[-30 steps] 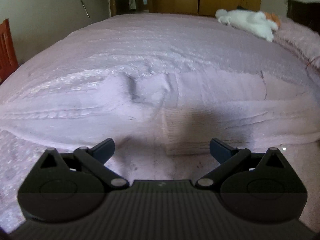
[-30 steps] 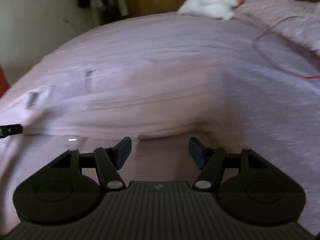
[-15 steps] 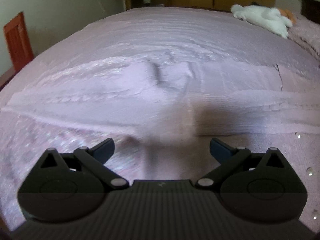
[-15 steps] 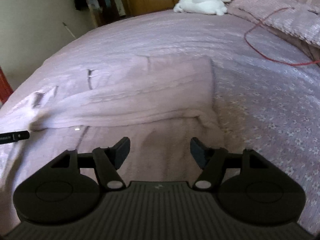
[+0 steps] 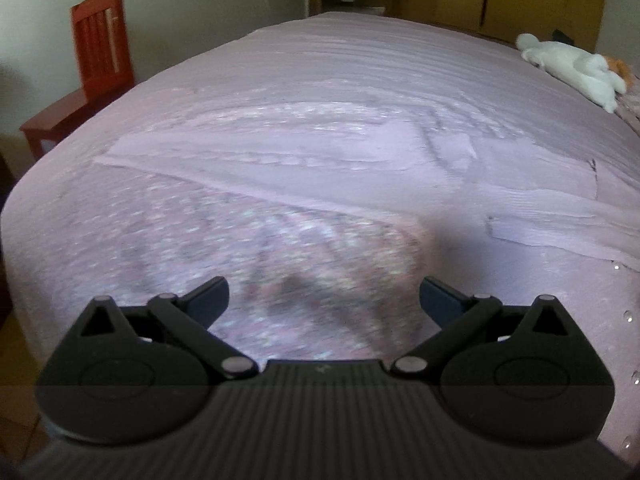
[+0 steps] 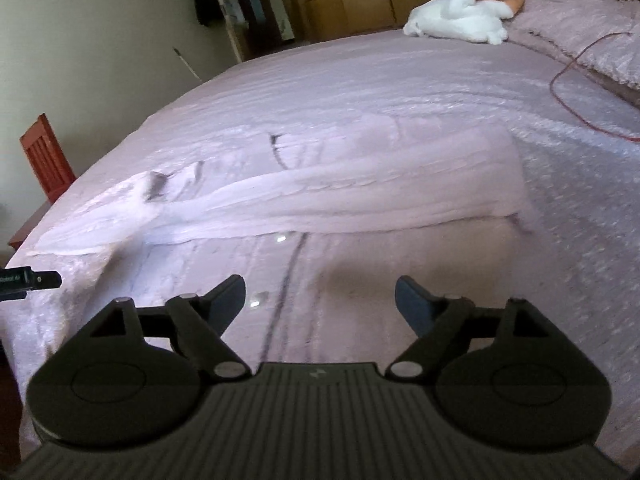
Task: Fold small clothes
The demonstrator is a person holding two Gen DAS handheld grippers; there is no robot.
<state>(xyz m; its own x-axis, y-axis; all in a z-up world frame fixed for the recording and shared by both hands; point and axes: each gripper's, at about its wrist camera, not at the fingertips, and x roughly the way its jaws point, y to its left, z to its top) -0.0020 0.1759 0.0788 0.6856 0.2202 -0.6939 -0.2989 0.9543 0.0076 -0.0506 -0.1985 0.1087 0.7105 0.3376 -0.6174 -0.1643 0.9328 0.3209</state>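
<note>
Both grippers (image 5: 324, 300) (image 6: 320, 300) gape above pink garment (image 6: 360, 184); no legible writing.

A wide bed (image 6: 400, 80) fills the room, covered edge to edge with a pale lilac textured bedspread (image 5: 340, 64). Spread across its near half lies a garment (image 6: 360, 184) of almost the same lilac, laid out lengthwise left to right, with a long fold ridge along its near side and small shiny buttons (image 6: 281, 238) catching the light on the flat near part. Far off at the right, a white soft toy (image 6: 460, 16) lies on the cover beside the fluffy pillows (image 6: 592, 28). A thin red cord (image 6: 568, 92) trails over the bedspread at the right, from the pillows toward the right edge.
</note>
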